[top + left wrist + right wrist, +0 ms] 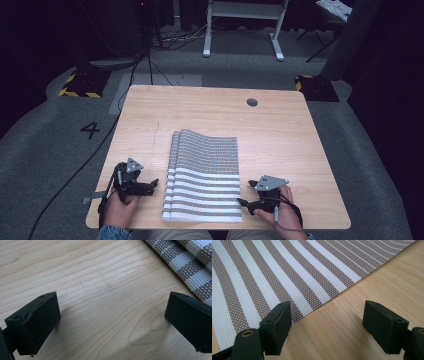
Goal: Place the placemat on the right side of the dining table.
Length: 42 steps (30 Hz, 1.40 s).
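Jaws of both grippers spread wide, empty, striped mat [205,175] between them, its far edge lifted, underside hidden

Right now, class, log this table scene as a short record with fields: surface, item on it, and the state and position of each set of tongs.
surface: wooden table
item: striped woven mat, lying near the front edge, between the hands
left tongs: open, over bare wood left of the mat
right tongs: open, at the mat's right edge, holding nothing
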Each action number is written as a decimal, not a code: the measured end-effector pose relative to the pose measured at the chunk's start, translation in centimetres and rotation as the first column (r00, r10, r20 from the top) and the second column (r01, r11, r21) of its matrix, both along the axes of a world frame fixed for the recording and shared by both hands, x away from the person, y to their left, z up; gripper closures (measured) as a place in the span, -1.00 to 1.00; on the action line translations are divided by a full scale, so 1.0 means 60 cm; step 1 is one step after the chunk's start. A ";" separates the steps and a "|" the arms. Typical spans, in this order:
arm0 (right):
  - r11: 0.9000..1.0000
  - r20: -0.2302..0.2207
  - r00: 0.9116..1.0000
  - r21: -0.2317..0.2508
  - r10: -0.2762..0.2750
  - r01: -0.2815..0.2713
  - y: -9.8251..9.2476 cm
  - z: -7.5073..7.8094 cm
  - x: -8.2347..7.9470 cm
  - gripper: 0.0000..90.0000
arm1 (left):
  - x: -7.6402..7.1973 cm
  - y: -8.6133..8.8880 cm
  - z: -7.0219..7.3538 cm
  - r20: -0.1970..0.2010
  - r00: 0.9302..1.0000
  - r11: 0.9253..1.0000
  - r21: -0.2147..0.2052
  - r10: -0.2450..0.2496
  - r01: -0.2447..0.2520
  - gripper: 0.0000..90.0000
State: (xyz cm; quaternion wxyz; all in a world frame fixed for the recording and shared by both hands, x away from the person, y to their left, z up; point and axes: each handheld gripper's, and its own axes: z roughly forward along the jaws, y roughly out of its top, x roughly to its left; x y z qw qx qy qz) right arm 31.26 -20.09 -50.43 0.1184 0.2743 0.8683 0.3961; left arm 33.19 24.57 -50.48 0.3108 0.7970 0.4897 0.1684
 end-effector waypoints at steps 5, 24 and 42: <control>1.000 -0.019 1.000 0.008 0.016 -0.016 -0.001 0.007 0.001 -0.42 | 0.000 0.000 0.000 0.000 1.000 1.000 0.000 0.000 0.000 -1.00; 0.995 0.016 0.999 0.091 0.044 -0.046 0.060 0.104 0.031 -0.58 | -0.002 0.006 0.001 -0.004 1.000 1.000 0.007 -0.020 0.020 -0.99; 0.994 -0.043 0.995 0.067 0.094 -0.091 0.159 0.135 0.095 -0.54 | -0.003 0.006 0.001 -0.003 1.000 1.000 0.008 -0.014 0.014 -0.99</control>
